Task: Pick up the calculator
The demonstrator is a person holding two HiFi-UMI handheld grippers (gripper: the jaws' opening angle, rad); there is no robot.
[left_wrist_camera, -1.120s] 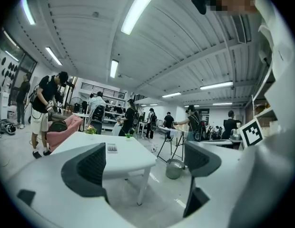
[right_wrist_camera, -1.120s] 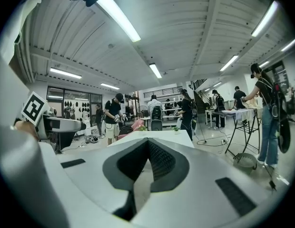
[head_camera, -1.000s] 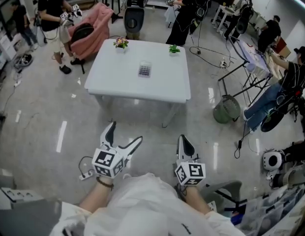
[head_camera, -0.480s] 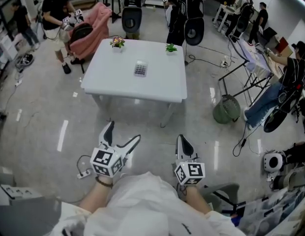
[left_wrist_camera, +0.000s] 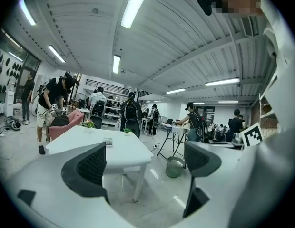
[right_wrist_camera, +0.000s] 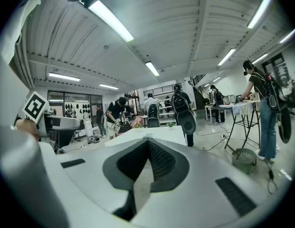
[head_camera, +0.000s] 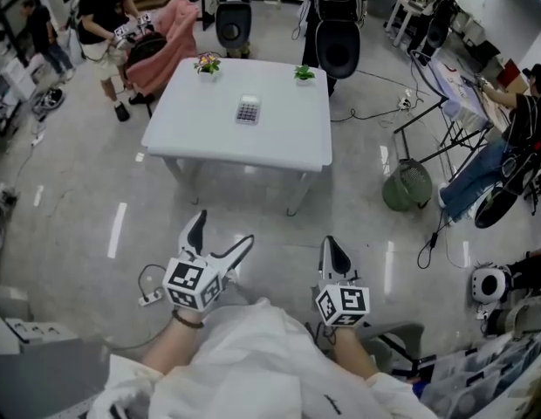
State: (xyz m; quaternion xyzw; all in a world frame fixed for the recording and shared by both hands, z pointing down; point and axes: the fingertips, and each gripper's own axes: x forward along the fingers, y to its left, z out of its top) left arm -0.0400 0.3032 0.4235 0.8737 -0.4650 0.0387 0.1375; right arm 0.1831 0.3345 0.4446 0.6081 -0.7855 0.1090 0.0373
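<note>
A grey calculator (head_camera: 247,109) lies flat near the middle of a white table (head_camera: 201,138) well ahead of me; it also shows small in the left gripper view, calculator (left_wrist_camera: 108,142). My left gripper (head_camera: 222,236) hangs low over the floor, far short of the table, its jaws spread wide with nothing between them. My right gripper (head_camera: 331,252) is beside it at the same height, jaws pressed together and holding nothing. In the right gripper view the table (right_wrist_camera: 152,133) lies beyond the closed jaws.
Two small potted plants (head_camera: 207,63) (head_camera: 304,72) stand at the table's far edge. A pink armchair (head_camera: 166,42) and a person (head_camera: 101,16) are at far left, black chairs (head_camera: 338,42) behind the table, a green bin (head_camera: 405,187) and cables on the floor at right.
The view has shifted a little: the table and calculator sit slightly higher and left in the head view. People behind the table have moved off. Both grippers hold the same pose.
</note>
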